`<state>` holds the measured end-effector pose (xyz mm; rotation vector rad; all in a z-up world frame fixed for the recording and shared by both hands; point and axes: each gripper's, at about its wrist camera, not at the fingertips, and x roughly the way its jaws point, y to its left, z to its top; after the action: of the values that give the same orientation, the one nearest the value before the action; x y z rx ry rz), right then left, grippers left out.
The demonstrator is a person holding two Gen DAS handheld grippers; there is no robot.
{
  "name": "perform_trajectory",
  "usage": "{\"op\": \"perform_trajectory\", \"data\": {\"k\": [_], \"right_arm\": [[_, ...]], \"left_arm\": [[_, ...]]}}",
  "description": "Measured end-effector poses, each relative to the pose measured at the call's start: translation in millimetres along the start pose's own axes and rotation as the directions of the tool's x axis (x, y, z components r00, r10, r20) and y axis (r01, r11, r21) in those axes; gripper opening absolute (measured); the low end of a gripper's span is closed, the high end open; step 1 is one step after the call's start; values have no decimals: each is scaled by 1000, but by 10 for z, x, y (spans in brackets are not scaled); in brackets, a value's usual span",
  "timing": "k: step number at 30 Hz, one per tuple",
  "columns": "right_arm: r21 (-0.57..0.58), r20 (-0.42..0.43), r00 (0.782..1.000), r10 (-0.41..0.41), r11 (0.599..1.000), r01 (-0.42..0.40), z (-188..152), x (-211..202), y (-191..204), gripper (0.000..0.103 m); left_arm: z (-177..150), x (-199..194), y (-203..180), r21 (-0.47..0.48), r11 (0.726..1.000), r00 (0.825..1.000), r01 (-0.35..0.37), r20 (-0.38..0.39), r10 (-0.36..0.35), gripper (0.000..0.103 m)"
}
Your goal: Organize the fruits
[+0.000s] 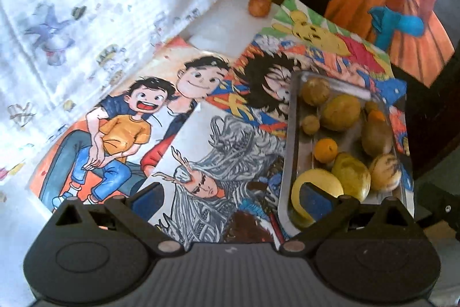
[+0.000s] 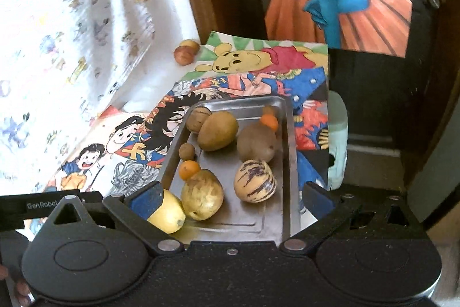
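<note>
The yellow fruit (image 2: 168, 213) lies nearest, at the tray's near left corner, just behind the right gripper's (image 2: 230, 199) left finger (image 2: 146, 199). Both right fingers are spread wide and hold nothing; the tray (image 2: 287, 163) lies directly ahead between them, its long axis running away from the camera. The left gripper (image 1: 230, 199) is likewise released and empty, with the tray off to its right.

In the tray: the yellow fruit, a blotched one (image 2: 202, 199) touching it, a striped one (image 2: 255, 181), a small orange (image 2: 189, 169), two brown ovals (image 2: 218, 130) (image 2: 256, 142), a walnut-like one (image 2: 199, 117), a small brown ball (image 2: 187, 150) and another orange piece (image 2: 269, 121) at the far end.

Two stray fruits (image 2: 186, 51) sit on the tabletop (image 1: 218, 28) well beyond the tray, to its far left, past the drawings (image 1: 120, 120). The left gripper looks better placed to reach them, straight ahead.
</note>
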<state>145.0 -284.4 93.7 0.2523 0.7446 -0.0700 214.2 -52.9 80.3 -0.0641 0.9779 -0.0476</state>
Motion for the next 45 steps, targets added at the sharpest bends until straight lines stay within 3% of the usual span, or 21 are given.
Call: {"op": "perform_trajectory", "data": {"k": [10, 16, 25, 31, 35, 38, 42, 45], "right_arm": [[-77, 36, 999, -38, 996, 41, -273, -51, -17, 102], [-99, 90, 994, -68, 992, 77, -520, -42, -23, 102], [-145, 211, 977, -12, 988, 43, -721, -13, 103, 102], [-177, 328, 944, 38, 984, 22, -983, -31, 174, 102], [-212, 399, 914, 76, 977, 12, -1273, -256, 206, 102], [-216, 406, 911, 68, 976, 23, -1412, -505, 194, 102], [-202, 426, 903, 47, 978, 44, -1521, -802, 140, 102], [-177, 439, 897, 48, 984, 34, -1657, -973, 74, 102]], "left_arm": [[-227, -93, 38, -47, 999, 998, -14, 64, 17, 102], [-415, -14, 53, -52, 998, 987, 25, 162, -16, 102], [-669, -1, 186, -13, 1000, 966, 8, 257, -5, 102], [-856, 40, 289, -24, 1000, 922, 5, 386, 4, 102], [-1154, -49, 382, -69, 998, 887, 7, 460, 26, 102], [-1408, -242, 422, -93, 996, 861, 11, 506, 38, 102], [-1601, -570, 383, -125, 992, 854, 2, 517, 64, 103], [-1702, -791, 296, -100, 995, 835, -1, 548, 56, 103]]}}
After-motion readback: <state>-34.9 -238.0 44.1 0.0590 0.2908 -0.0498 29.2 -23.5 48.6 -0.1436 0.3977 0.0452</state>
